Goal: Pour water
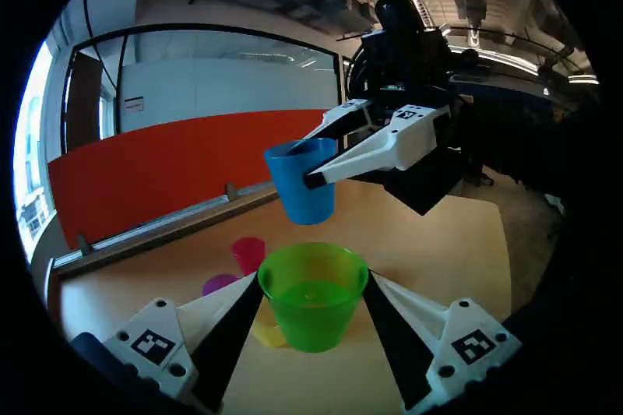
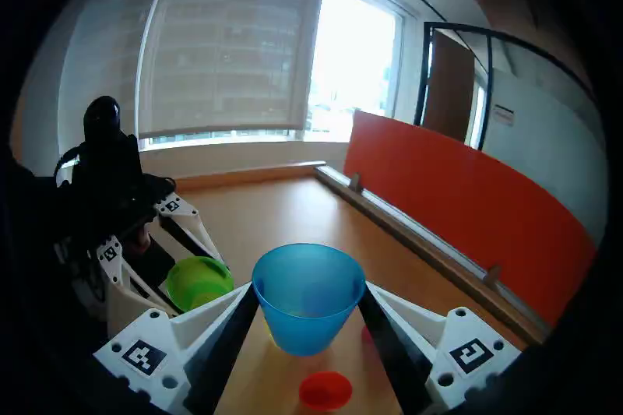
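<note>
Up close in the left gripper view, the left gripper is clenched on a green cup, with one dark finger pressed against each side of its wall. The cup sits at the lower centre of the frame and stands upright: mouth up, long axis vertical. It is translucent, and a paler disc low inside looks like a shallow pool of liquid, though I cannot tell for sure.

Above it, at mid-frame, the right gripper grasps a blue cup and holds it in the air over the table. This cup is close to upright, mouth up, and its inside is hidden from here. On the table past the green cup stand a pink cup, a purple thing and a yellow cup. An orange partition runs across the left of the frame.

In the right gripper view, the right gripper pinches the blue cup from both sides at the lower centre. It is upright and its open mouth faces the camera, but I cannot tell whether it holds water. At lower left the left gripper clasps the green cup, also mouth up. A red cup stands on the table at the bottom edge, and the orange partition crosses the right.
</note>
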